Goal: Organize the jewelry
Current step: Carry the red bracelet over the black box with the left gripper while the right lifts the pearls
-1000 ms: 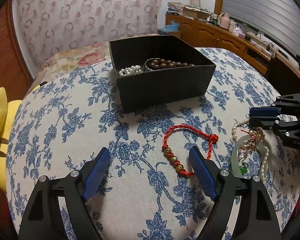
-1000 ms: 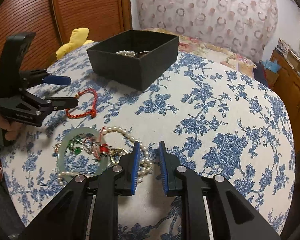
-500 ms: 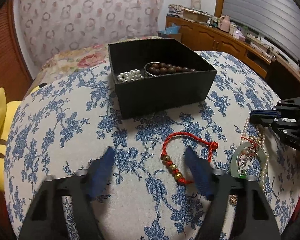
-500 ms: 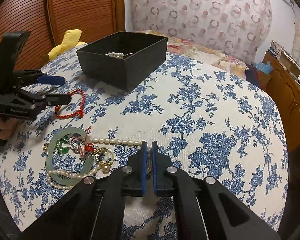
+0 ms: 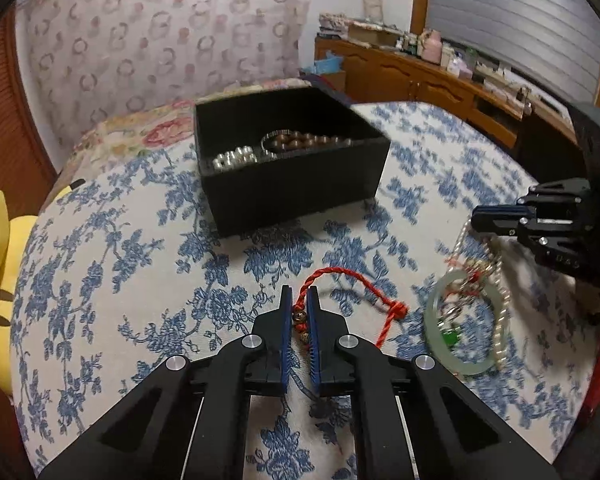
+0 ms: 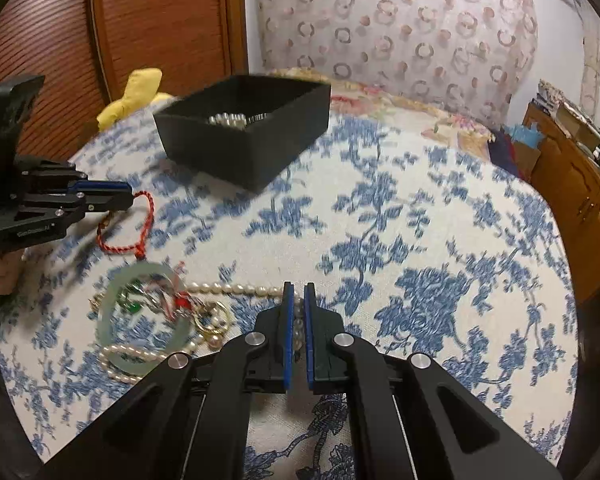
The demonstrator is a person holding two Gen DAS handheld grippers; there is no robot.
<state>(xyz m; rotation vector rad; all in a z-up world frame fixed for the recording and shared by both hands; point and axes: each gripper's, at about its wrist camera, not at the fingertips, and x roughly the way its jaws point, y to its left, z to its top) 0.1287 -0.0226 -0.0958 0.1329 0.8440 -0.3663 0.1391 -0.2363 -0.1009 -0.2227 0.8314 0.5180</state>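
Two bead strands in black box [image 5: 300, 196]; left jaws clamped on red cord bracelet [image 5: 340, 284], right on pearl necklace [image 6: 236, 290].

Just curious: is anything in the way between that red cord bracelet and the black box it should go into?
Nothing visible. The left tongs are shut on the red cord bracelet, and only bare flowered cloth lies between it and the open black box.
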